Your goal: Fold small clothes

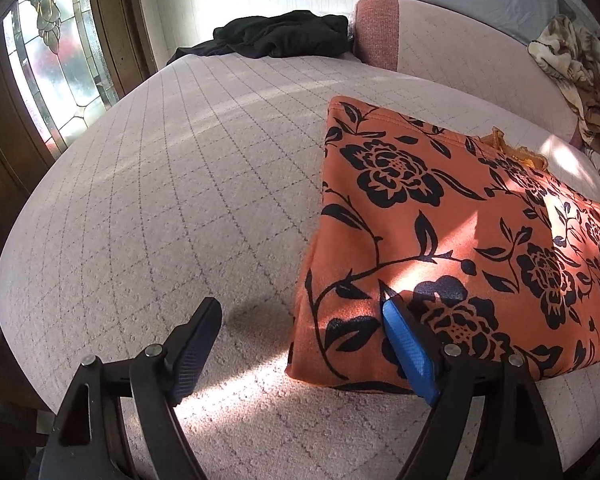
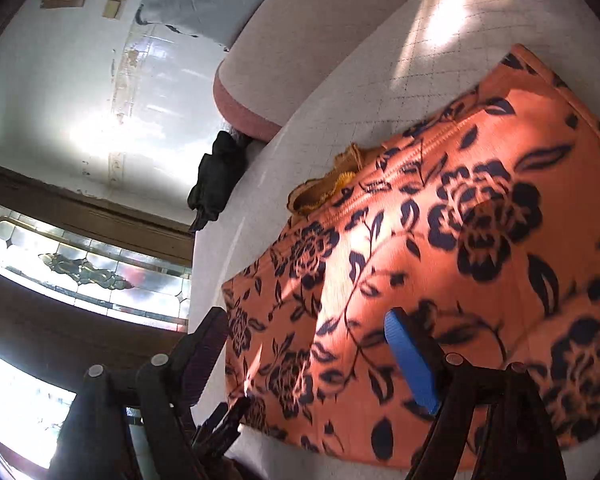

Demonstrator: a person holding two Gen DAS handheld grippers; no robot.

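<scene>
Left gripper (image 1: pixel 300 328): jaws wide apart, nothing between them but bare cushion. Its blue finger (image 1: pixel 410 350) sits over the near corner of the orange cloth (image 1: pixel 452 232); can't tell if it touches. Dark finger (image 1: pixel 196 344) hangs over the cushion (image 1: pixel 160 200), apart from the cloth's edge, w/ a soft shadow just ahead of it.

Right gripper (image 2: pixel 308 352): jaws also spread, not clamped on anything. Blue finger (image 2: pixel 410 360) is over the cloth (image 2: pixel 460 260), dark finger (image 2: pixel 204 352) off past its edge, so the cloth's border runs between the two. Picture is blurred here.

The cloth: orange w/ black flower and vine print, folded into a flat, roughly squared stack, lying on the cushion right of the left fingers. A bit of yellowish trim (image 1: pixel 512 148) pokes out at its far edge.

Cushion is pale, quilted in a thin dark grid, w/ sun patches across it and the cloth. Further out from the left fingers, a black garment (image 1: pixel 280 34) lies bunched at the far edge, beside a pinkish padded armrest (image 1: pixel 380 28). Far right: a crumpled patterned blanket (image 1: pixel 576 64). Far left: a dark wooden door frame w/ a leaded-glass window (image 1: pixel 60 64), bright daylight behind. Wall (image 2: pixel 80 92) beyond is white and scuffed.
</scene>
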